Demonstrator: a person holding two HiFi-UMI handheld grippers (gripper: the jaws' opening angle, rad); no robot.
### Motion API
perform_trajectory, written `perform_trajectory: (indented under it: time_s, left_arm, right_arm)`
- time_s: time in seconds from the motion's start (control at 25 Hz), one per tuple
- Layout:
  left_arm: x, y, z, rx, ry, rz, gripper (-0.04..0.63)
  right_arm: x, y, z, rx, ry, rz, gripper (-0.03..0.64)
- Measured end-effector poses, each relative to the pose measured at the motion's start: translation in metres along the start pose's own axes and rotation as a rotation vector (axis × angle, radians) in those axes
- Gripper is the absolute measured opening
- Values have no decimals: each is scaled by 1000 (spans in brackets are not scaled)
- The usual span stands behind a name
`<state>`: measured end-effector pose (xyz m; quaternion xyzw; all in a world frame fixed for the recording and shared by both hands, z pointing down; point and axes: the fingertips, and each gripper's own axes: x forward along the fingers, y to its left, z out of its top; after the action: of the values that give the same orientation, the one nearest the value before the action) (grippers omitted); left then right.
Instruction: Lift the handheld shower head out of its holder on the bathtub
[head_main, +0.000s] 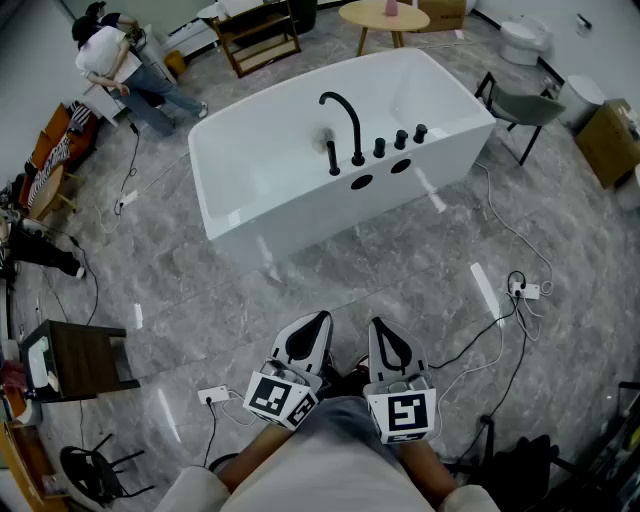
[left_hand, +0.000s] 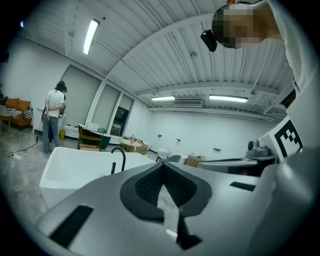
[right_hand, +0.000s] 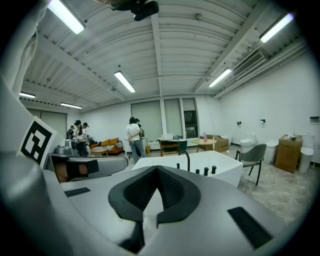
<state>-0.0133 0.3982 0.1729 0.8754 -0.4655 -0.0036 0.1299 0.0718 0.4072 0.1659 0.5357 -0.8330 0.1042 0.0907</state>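
The white bathtub (head_main: 250, 190) stands in the middle of the room, well ahead of me. On its near rim sit a black arched faucet (head_main: 345, 120), the black handheld shower head (head_main: 333, 158) upright in its holder, and three black knobs (head_main: 400, 139). My left gripper (head_main: 318, 320) and right gripper (head_main: 378, 326) are held side by side close to my body, far from the tub, both shut and empty. The left gripper view shows the tub (left_hand: 70, 172) and the shower head (left_hand: 113, 167) beyond the shut left gripper (left_hand: 162, 167). The right gripper view shows the tub (right_hand: 220, 167) past the shut right gripper (right_hand: 157, 171).
A grey chair (head_main: 525, 105) stands right of the tub, with a cardboard box (head_main: 608, 140) beyond it. Cables and a power strip (head_main: 527, 291) lie on the floor at right. A dark side table (head_main: 80, 360) is at left. A person (head_main: 115, 58) stands at far left.
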Motion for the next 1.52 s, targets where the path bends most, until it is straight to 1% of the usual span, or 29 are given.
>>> perform_trajectory:
  time_s: [0.12, 0.28, 0.4, 0.56, 0.72, 0.88, 1.04, 1.16, 1.32, 1.44, 1.52]
  left_arm:
    - [2, -1, 0, 0, 6, -4, 6]
    - [3, -4, -1, -1, 14, -10, 6]
    - [5, -2, -1, 1, 18, -6, 6]
    - [16, 6, 3, 3, 9, -7, 6]
    - [32, 20, -2, -32, 13, -21, 6]
    - [51, 37, 6, -36, 1, -30, 6]
    - [79, 52, 9, -37, 17, -73, 6]
    - [100, 73, 15, -65, 9, -77, 6]
    - [126, 103, 25, -90, 16, -109, 6]
    - [143, 124, 41, -82, -7, -123, 6]
    - [150, 139, 52, -63, -24, -128, 6]
  right_arm:
    - [0, 0, -3, -8, 31, 11, 18]
    - [2, -2, -5, -2, 35, 12, 18]
    - [5, -1, -7, 5, 22, 23, 18]
    - [16, 3, -1, 27, -13, 74, 20]
    - [33, -2, 3, 7, -13, 59, 21]
    - [54, -8, 15, 20, -58, 39, 21]
    - [82, -15, 20, 14, -39, 42, 21]
    - [109, -17, 26, -1, -10, 46, 21]
    - [150, -19, 41, -12, -20, 41, 21]
    - [178, -20, 55, -32, -24, 37, 21]
    - [194, -18, 66, -41, -31, 29, 21]
